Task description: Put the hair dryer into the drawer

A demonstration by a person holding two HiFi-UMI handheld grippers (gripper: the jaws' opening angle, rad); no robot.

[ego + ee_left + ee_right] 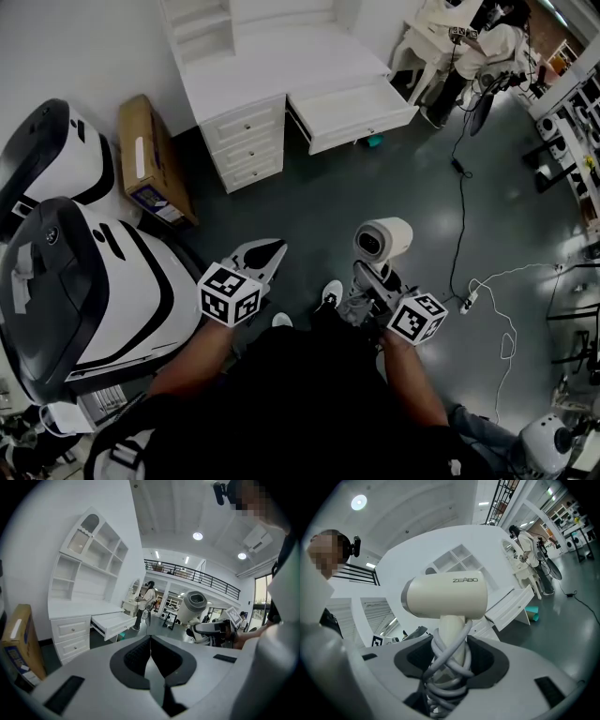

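Observation:
A cream hair dryer (445, 595) stands upright with its grey cord wound round the handle, and my right gripper (450, 656) is shut on that handle. In the head view the hair dryer (382, 240) rises above the right gripper (370, 281), its nozzle facing the camera, over the dark floor. My left gripper (265, 255) is beside it to the left, jaws pressed together with nothing in them (150, 651). The white desk's drawer (356, 112) is pulled open well ahead of both grippers; the drawer (110, 623) looks empty.
A cardboard box (155, 159) leans against the wall left of the drawer chest (246, 141). Large white machines (84, 272) fill the left. A power strip with cable (469, 300) lies on the floor at right. A person (492, 47) stands at the back right.

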